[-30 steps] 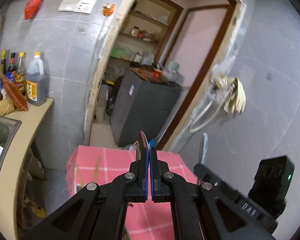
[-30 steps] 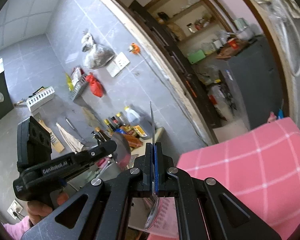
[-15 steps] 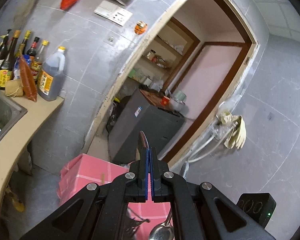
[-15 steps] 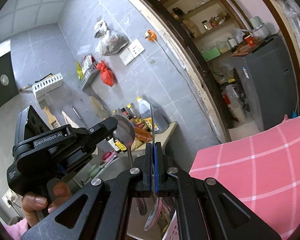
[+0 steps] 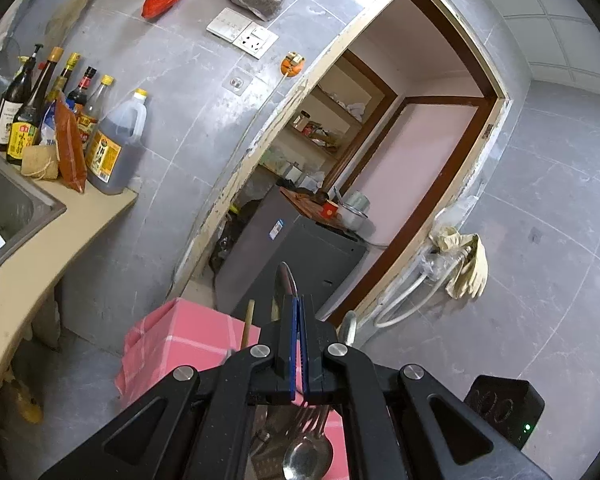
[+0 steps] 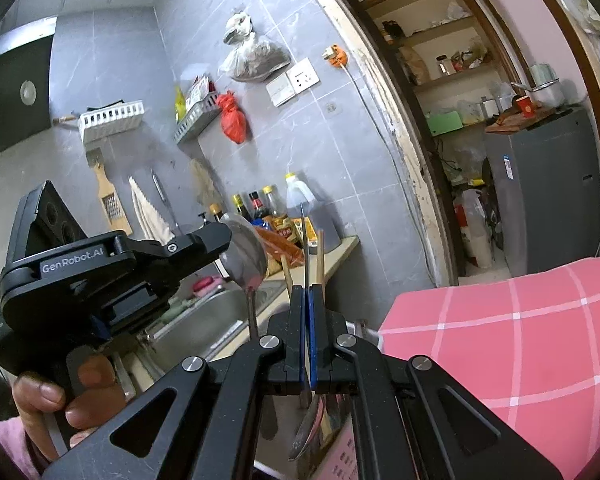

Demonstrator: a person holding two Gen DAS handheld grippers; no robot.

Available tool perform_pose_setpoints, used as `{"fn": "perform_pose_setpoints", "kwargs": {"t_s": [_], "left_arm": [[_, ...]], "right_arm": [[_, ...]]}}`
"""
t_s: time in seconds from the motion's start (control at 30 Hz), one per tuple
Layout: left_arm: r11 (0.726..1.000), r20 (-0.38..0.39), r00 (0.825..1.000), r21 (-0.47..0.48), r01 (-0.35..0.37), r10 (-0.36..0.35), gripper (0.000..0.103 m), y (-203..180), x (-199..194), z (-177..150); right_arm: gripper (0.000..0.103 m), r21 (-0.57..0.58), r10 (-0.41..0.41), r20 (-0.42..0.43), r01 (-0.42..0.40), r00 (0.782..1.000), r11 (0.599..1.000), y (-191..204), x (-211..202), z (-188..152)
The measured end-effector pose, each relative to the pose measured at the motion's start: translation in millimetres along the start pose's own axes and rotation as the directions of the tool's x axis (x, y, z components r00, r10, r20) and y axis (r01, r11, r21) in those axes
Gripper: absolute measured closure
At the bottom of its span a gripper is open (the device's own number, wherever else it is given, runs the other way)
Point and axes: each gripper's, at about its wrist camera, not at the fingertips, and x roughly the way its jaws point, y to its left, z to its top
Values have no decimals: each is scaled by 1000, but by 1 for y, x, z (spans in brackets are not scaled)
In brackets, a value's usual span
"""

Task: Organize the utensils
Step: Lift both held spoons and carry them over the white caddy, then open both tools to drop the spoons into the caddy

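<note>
Steel cutlery is clamped in both claws. The left claw (image 5: 299,300) is closed on a spoon (image 5: 285,282): its smooth oval bowl stands edge-on above the blue pads, seen in the right wrist view as a dull grey disc (image 6: 244,256) with a thin stem (image 6: 253,316) running down. The right claw (image 6: 308,290) is closed on a second utensil, a thin flat metal strip (image 6: 305,248) rising straight above its pads, with a polished curved end (image 6: 305,432) hanging below them; whether it is a spoon or a knife cannot be told. Just beside that strip, two pale wooden chopsticks (image 6: 319,258) stand upright. Directly beneath the left claw, more glossy spoons and fork tines (image 5: 306,444) are bunched together, apparently in a holder whose walls are hidden by the black linkage. Ahead of and below both claws, a desk draped in soft pink cloth with a white check (image 6: 512,328) is seen. Left of the right claw, a bare hand (image 6: 56,400) in a pink sleeve is wrapped around the matte black handle of the left claw.
</note>
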Motion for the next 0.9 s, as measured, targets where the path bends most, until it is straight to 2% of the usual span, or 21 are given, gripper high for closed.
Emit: {"fn": "perform_pose_setpoints", "kwargs": {"t_s": [0.13, 0.57, 0.67, 0.9], "left_arm": [[1000, -31, 999, 16, 17, -16, 101, 0, -5, -6], [999, -128, 992, 41, 10, -5, 101, 4, -14, -17], [999, -143, 990, 48, 7, 0, 101, 3, -15, -18], [997, -161, 987, 73, 1, 11, 99, -3, -18, -19]], "right_arm": [[102, -6, 11, -22, -11, 1000, 1000, 0, 1, -3], [100, -22, -7, -47, 5, 999, 1000, 0, -7, -4], [96, -15, -15, -45, 15, 999, 1000, -2, -11, -2], [80, -11, -28, -29, 28, 999, 1000, -2, -22, 4]]}}
